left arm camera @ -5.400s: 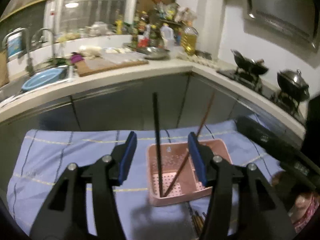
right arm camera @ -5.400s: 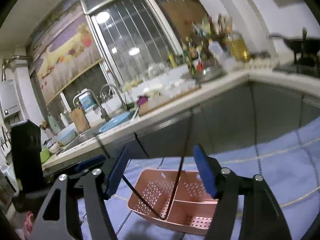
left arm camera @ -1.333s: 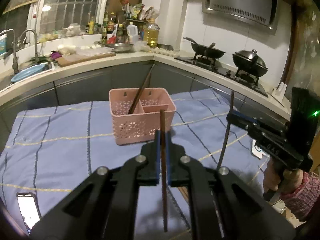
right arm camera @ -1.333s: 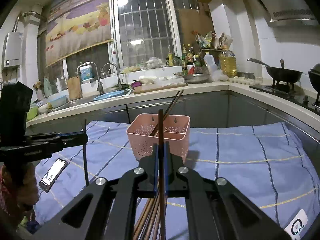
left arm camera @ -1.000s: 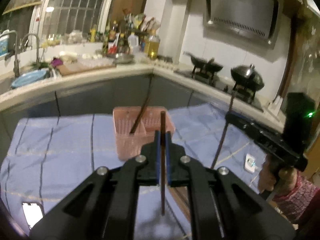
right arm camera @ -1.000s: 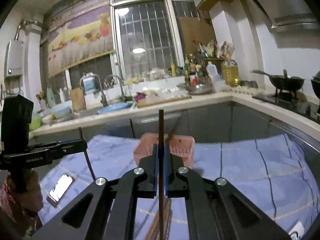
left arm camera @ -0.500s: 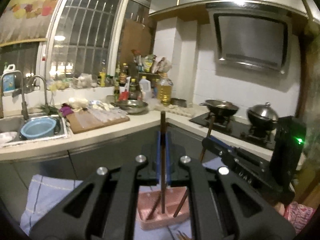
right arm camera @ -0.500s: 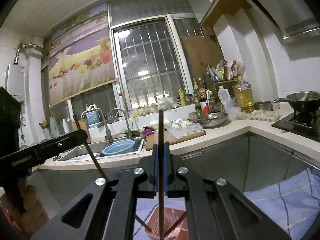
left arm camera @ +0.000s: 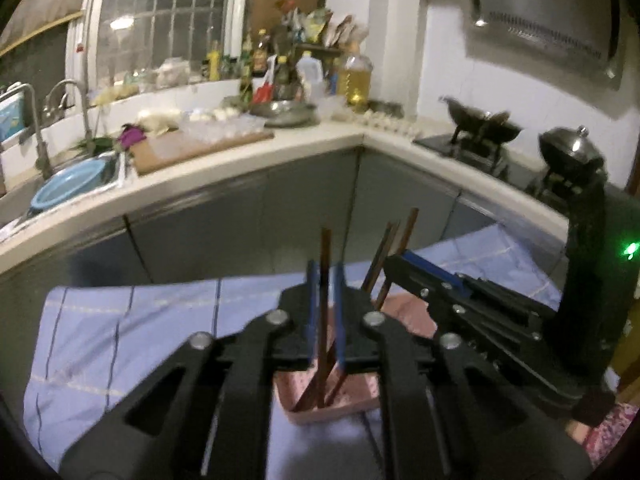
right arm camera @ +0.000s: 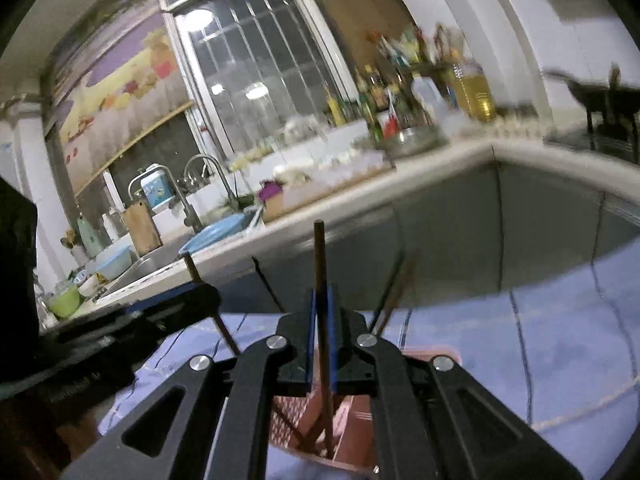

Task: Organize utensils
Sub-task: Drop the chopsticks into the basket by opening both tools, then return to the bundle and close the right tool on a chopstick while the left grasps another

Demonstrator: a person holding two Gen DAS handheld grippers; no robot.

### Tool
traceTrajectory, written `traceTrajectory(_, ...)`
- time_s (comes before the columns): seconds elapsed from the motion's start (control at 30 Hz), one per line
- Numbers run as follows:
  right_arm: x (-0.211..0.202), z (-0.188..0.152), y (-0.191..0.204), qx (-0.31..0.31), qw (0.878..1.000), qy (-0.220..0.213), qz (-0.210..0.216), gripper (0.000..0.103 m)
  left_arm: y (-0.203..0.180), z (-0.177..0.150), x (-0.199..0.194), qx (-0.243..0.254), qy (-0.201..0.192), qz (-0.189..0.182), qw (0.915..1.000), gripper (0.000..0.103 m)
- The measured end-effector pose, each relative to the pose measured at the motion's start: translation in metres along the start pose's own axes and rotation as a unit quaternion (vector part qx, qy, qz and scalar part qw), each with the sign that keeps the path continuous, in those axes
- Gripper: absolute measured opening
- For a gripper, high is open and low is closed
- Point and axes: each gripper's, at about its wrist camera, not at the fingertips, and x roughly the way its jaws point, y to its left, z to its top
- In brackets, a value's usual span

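Now I have both grippers over the pink perforated plastic utensil basket (left arm camera: 356, 402), which sits on the blue checked cloth (left arm camera: 120, 332) covering the table, nearer the cloth's right-hand edge than its left as my left wrist camera sees it.

My left gripper (left arm camera: 325, 308) has just been easing its jaws apart. A dark brown wooden chopstick (left arm camera: 325, 276) stands upright between the blue pads (left arm camera: 310, 320), and I can see a thin gap on either side of it, so the pads are not pressing on it. Its lower end is down inside the basket, next to other chopsticks that lean there.

My right gripper (right arm camera: 320, 332) has its jaws drawn in tight on a second dark brown chopstick (right arm camera: 320, 264). That stick stands nearly upright, its top well above the pads and its lower end reaching into the basket (right arm camera: 360, 440). From the left wrist camera the right gripper (left arm camera: 400, 260) comes in from the right, just above the basket's far side, with reddish-brown chopsticks (left arm camera: 406, 232) beside its tip; I cannot tell from that view which of them it holds.

From the right wrist camera the left gripper (right arm camera: 200, 288) reaches in from the left, a thin stick slanting below it towards the basket.

Behind the cloth runs the pale L-shaped kitchen counter (left arm camera: 248, 156), with a light blue basin (left arm camera: 66, 188) in the sink, a wooden chopping board (left arm camera: 192, 148) and a bottle of yellow cooking oil (left arm camera: 357, 80) in the corner.
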Motion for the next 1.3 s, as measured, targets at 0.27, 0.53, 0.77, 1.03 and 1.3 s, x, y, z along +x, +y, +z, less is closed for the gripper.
traceTrajectory(0.27,-0.029,-0.019,0.015,-0.015,1.0,0.001,-0.01,0.035,-0.009,-0.041,-0.044,-0.023,-0.066,0.081,0.9943,0.047)
traceTrajectory(0.53,-0.1,-0.048,0.03,-0.019,0.999,-0.047,-0.011,0.046,-0.008,-0.077,-0.109,-0.038,-0.103,0.078,0.991,0.05)
traceTrajectory(0.77,-0.141,-0.118,0.02,-0.024,0.998,0.016,-0.054,0.046,-0.013,-0.134,-0.109,-0.03,-0.032,0.047,0.9979,0.05)
traceTrajectory(1.03,-0.147,-0.192,-0.018,-0.007,0.983,0.139,-0.121,0.034,-0.02,-0.206,-0.071,-0.048,0.102,-0.01,0.9936,0.05)
traceTrajectory(1.3,-0.141,-0.239,-0.003,-0.097,0.963,0.212,-0.135,0.032,-0.059,-0.231,-0.052,-0.035,0.161,-0.083,0.9828,0.046)
